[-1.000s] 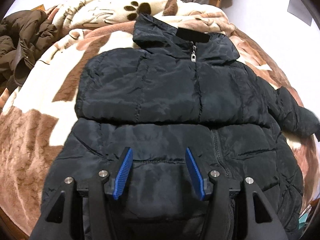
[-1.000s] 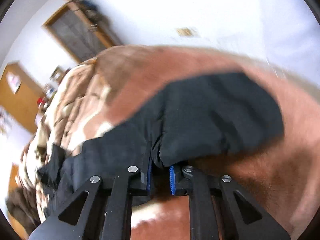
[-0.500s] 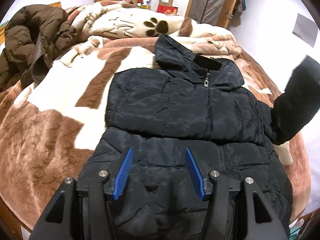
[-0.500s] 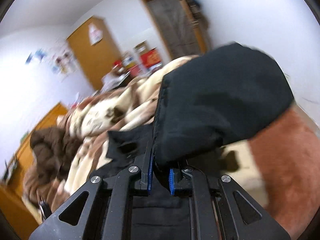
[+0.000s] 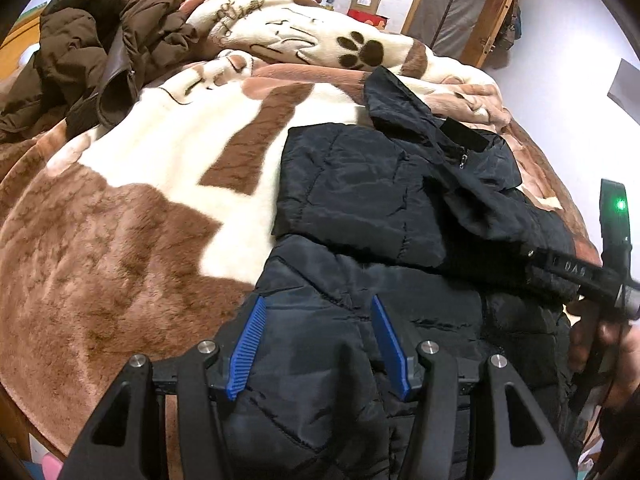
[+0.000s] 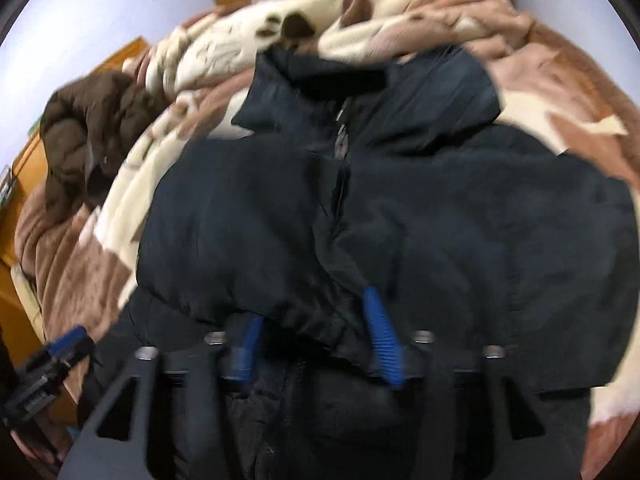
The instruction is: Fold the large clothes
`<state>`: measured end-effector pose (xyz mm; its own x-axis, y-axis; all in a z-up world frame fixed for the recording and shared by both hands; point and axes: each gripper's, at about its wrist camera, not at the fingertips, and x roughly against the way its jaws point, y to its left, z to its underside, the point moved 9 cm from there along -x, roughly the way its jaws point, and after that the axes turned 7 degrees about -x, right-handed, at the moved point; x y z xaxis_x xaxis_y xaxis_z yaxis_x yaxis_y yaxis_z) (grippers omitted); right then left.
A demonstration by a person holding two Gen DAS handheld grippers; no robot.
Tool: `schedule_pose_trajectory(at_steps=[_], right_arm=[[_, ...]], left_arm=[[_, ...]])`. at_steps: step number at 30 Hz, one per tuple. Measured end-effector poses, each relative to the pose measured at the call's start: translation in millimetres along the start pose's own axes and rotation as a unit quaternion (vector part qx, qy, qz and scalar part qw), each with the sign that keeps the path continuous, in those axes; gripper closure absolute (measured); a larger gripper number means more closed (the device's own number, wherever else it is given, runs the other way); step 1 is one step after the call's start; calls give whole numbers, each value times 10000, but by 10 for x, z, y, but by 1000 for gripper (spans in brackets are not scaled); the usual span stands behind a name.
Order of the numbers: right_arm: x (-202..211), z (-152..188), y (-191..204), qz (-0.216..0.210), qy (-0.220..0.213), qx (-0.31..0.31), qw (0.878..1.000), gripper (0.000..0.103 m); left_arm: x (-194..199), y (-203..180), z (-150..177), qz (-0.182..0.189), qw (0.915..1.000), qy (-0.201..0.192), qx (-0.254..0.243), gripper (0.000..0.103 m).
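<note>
Both sleeves of the black quilted puffer jacket (image 5: 360,200) lie folded across its chest, both jaws open, body fold remaining.

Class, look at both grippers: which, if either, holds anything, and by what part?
Neither holds anything. The left gripper and right gripper are both open over the black puffer jacket.

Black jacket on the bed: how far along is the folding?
Done: both sleeves lie folded across the jacket. In hand: the right gripper is open with a cuff between its fingers; the left gripper hangs open over the jacket's lower half. Left: the jacket lies full length, not folded up, and the brown coat is a heap.
</note>
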<state>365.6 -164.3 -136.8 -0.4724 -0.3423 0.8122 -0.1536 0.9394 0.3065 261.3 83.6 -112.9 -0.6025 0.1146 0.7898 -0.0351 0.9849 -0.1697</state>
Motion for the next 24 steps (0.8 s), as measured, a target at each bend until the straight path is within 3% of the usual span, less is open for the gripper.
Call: schedule_pose_trajectory(at_steps=[3,6,9,14,15,16,18,20,22,24], right_arm=[[185,16,124,-356,-110,54,9993,42],[496,-35,220,-805,-373,111,9960,42],[826,-85,98,-861,-767,147,9932,42],[1014,-183,-849,30,-1025,-674,9924,42],[1028,-191,-1039,198,-1042,-831,9909,49],[1021,-200,-1252,411,-1061,-973,9887,63],[974,-221,-1516,631,-1043,-1120,9862,67],[842,-254,-1681,733,-953,-1189,9856,68],[653,-277,-1760,831,-834,-1109,9868,68],[406,-226,-1800,831,-568,-1053,9893,69]], left_arm=[[42,-45,-78,62,10000,-58,-1,46],[110,-190,-223,180,9996,-197,-108,46],[131,-440,-404,340,9985,-326,-289,44],[-112,-1030,-645,733,9941,-362,-719,43],[-192,-1148,-678,819,9930,-343,-784,43],[-296,-1263,-719,881,9917,-329,-873,43],[-530,-1442,-786,815,9901,-317,-1101,48],[-835,-1494,-821,593,9898,-190,-1282,66],[-1149,-1417,-760,337,9910,80,-1291,67],[-1404,-1321,-670,382,9926,274,-1117,66]])
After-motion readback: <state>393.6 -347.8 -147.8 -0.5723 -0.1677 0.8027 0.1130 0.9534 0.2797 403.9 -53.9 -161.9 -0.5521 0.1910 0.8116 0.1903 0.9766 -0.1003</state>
